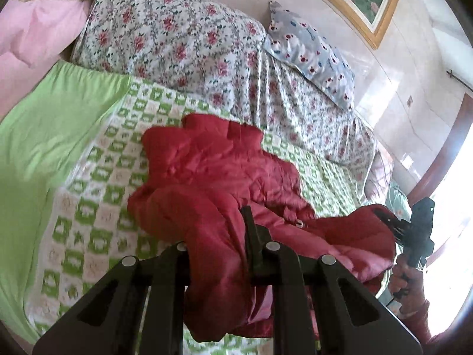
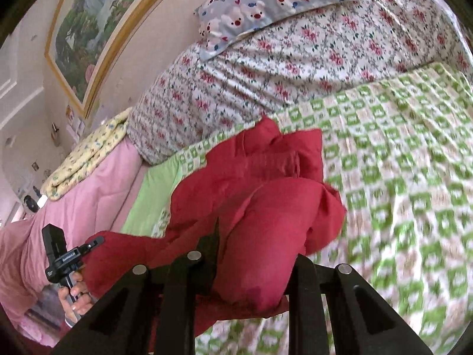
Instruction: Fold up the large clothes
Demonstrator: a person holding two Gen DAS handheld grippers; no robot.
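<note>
A red padded jacket (image 1: pixel 212 159) lies crumpled on the green-and-white checked bedspread (image 1: pixel 97 183), its near edge lifted off the bed. In the left wrist view, my left gripper (image 1: pixel 218 230) is shut on a bunched fold of the jacket, which drapes over and hides one finger. At the right edge of that view, my right gripper (image 1: pixel 390 224), held in a hand, is clamped on another part of the same edge. The right wrist view shows my right gripper (image 2: pixel 254 245) shut on the jacket (image 2: pixel 260 177). My left gripper (image 2: pixel 94 241) bites the jacket's hem at the left.
A rolled floral quilt (image 1: pixel 177 38) and a grey pillow (image 1: pixel 313 53) lie at the head of the bed. A plain green sheet (image 1: pixel 50 124), a pink duvet (image 2: pixel 88 183) and a yellow blanket (image 2: pixel 94 153) sit to one side. A framed painting (image 2: pixel 97 23) hangs on the wall.
</note>
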